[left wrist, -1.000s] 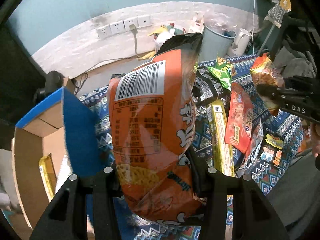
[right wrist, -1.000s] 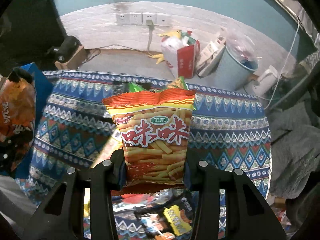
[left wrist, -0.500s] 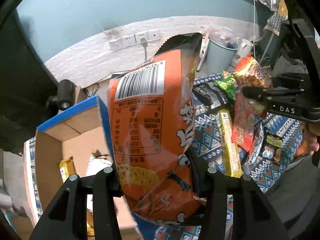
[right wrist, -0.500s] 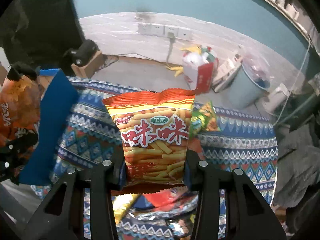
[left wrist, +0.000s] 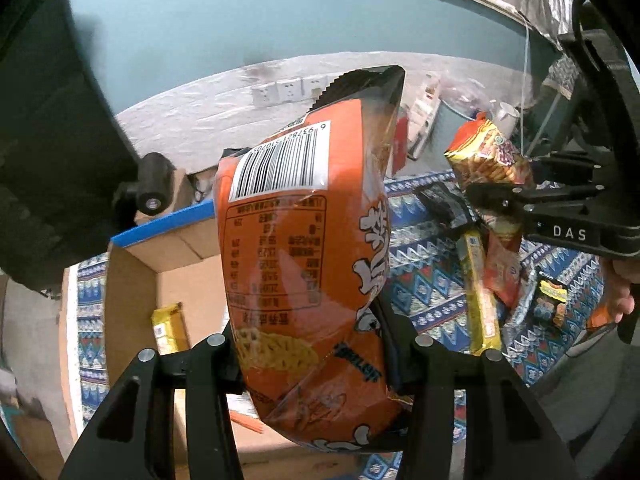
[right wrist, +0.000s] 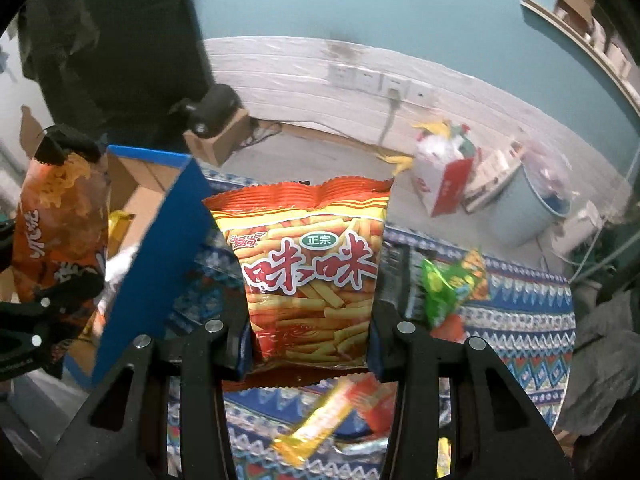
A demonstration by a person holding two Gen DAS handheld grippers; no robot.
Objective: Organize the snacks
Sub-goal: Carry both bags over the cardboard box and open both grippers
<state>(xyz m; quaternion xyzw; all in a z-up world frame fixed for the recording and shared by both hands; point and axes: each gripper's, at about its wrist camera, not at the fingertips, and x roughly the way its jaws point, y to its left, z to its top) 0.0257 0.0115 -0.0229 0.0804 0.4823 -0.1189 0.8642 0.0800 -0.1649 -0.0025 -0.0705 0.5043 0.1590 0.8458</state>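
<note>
My left gripper (left wrist: pixel 316 354) is shut on a big orange snack bag (left wrist: pixel 304 248), barcode side facing me, held above the open cardboard box (left wrist: pixel 132 280) with blue flaps. A yellow packet (left wrist: pixel 168 326) lies inside the box. My right gripper (right wrist: pixel 310 330) is shut on a red and yellow fries snack bag (right wrist: pixel 310 264), held upright above the patterned cloth just right of the box's blue flap (right wrist: pixel 160 256). The right gripper with its bag (left wrist: pixel 490 160) shows at the right of the left wrist view; the orange bag shows at the left of the right wrist view (right wrist: pixel 60 220).
Several loose snacks lie on the patterned cloth (right wrist: pixel 520 320): a green bag (right wrist: pixel 448 284), a long yellow pack (left wrist: pixel 480 292), a red pack (left wrist: pixel 504 276). A blue bin (right wrist: pixel 532 208), a red and white bag (right wrist: pixel 440 184) and wall sockets (right wrist: pixel 376 80) stand behind.
Both grippers have moved left toward the box with their bags. The box interior now sits below the orange bag, and the fries bag has come close to the blue flap.
</note>
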